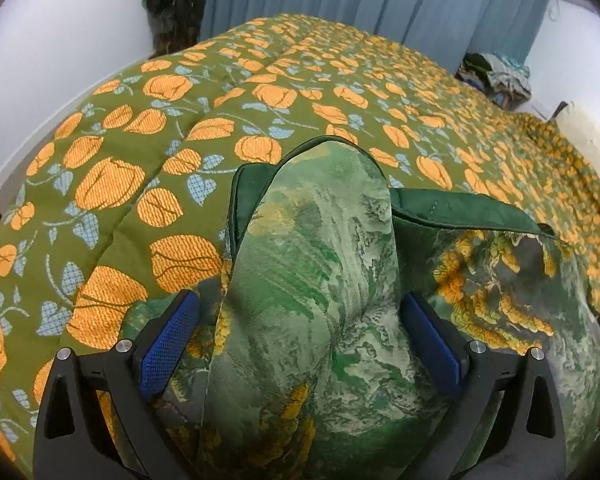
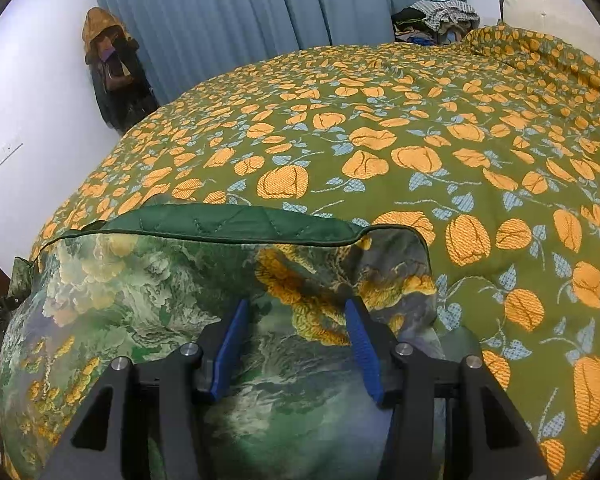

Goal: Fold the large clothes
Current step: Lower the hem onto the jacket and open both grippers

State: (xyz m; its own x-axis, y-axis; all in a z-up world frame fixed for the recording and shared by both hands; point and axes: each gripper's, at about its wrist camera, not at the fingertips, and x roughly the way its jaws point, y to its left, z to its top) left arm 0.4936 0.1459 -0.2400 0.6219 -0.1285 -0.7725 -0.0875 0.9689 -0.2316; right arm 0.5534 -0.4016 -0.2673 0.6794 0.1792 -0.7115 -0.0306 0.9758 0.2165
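Between the blue pads of the left hand-held gripper (image 1: 300,344) rises a thick roll of the green quilted garment (image 1: 312,280); the pads stand apart on both sides and I cannot tell if they press it. To the right, the right hand-held gripper (image 2: 296,344) has its jaws half apart over the same garment, and a grip is not clear.

If a pad catches only the top layer, the fold could open and slide, because the cloth looks bulky and smooth.

Its print is green with yellow flowers, with a dark green lining turned out toward 12 o'clock. It lies on the bed (image 2: 480,152), at the near edge.
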